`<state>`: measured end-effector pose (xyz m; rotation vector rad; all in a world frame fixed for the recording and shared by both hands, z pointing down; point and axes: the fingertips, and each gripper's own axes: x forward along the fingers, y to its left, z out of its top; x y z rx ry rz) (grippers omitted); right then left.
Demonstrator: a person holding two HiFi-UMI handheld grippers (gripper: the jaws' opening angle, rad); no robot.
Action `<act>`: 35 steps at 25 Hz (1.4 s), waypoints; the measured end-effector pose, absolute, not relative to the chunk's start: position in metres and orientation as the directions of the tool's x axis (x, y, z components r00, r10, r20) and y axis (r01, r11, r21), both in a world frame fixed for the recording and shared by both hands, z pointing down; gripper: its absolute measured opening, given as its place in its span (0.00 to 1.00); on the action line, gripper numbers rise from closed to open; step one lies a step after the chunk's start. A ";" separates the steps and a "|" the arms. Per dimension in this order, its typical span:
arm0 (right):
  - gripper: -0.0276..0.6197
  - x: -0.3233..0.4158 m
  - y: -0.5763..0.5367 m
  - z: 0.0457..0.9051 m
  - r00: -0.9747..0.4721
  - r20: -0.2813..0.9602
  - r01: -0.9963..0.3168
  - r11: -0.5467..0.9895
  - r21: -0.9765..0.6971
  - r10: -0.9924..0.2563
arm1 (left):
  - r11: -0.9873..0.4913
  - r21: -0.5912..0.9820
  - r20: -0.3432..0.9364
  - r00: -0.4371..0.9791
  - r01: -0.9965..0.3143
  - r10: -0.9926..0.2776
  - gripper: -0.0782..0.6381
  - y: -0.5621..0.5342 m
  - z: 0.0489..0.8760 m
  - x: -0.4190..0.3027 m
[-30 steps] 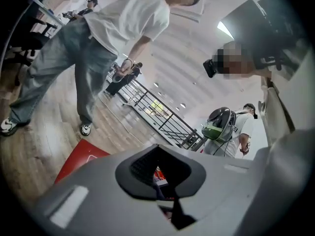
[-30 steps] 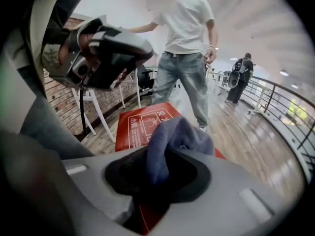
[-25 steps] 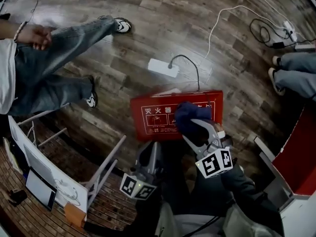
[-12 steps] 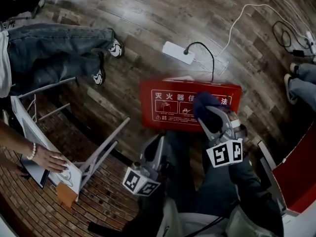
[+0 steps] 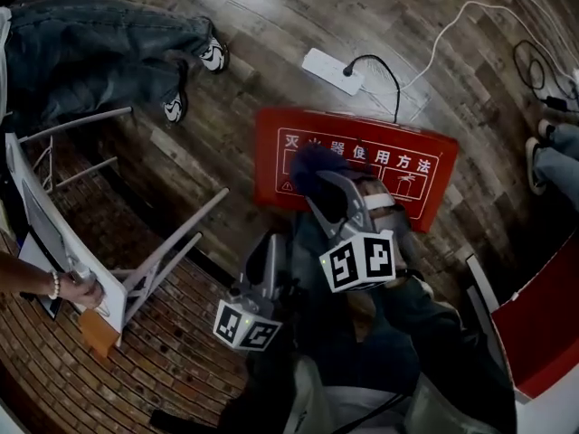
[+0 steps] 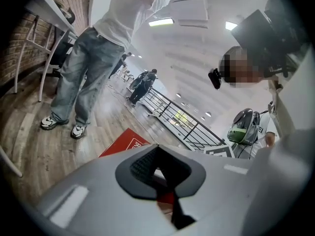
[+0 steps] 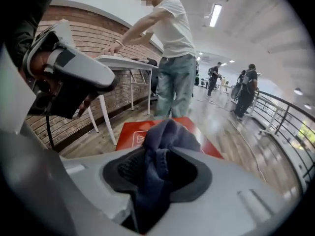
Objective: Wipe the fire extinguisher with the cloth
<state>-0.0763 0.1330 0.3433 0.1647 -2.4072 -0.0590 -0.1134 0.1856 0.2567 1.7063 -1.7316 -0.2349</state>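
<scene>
Blue cloth (image 7: 165, 144) between just-closing right tongs (image 7: 156, 167)

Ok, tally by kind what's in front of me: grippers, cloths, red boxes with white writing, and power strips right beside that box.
grippers: 2 (left gripper, right gripper)
dark blue cloth: 1
red fire extinguisher box: 1
white power strip: 1
total: 5

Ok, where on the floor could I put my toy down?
Bare wood floor lies between the sneakers and the power strip. It is crowded around the red box and the white table legs.
</scene>
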 end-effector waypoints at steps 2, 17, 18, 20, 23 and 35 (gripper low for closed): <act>0.25 -0.056 0.130 0.344 -0.734 0.663 -0.131 0.989 0.071 -0.145 | 0.134 0.560 0.335 0.075 -0.817 -0.939 0.11 0.195 0.256 -0.115; 0.25 -0.040 0.117 0.345 -0.652 0.678 -0.381 0.920 0.095 -0.340 | 0.091 0.585 0.347 0.148 -0.806 -0.926 0.11 0.236 0.258 -0.118; 0.25 -0.064 0.128 0.345 -0.676 0.665 -0.348 0.933 0.094 -0.319 | 0.087 0.585 0.351 0.154 -0.806 -0.924 0.11 0.239 0.259 -0.123; 0.25 -0.094 0.149 0.346 -0.701 0.654 -0.297 0.950 0.093 -0.283 | 0.081 0.583 0.355 0.164 -0.808 -0.920 0.11 0.244 0.260 -0.135; 0.25 -0.084 0.157 0.347 -0.684 0.665 -0.319 0.943 0.097 -0.300 | 0.059 0.583 0.349 0.184 -0.810 -0.919 0.11 0.248 0.260 -0.151; 0.25 0.007 0.153 0.354 -0.579 0.722 -0.512 0.858 0.040 -0.379 | -0.009 0.640 0.302 0.262 -0.768 -0.916 0.11 0.254 0.256 -0.146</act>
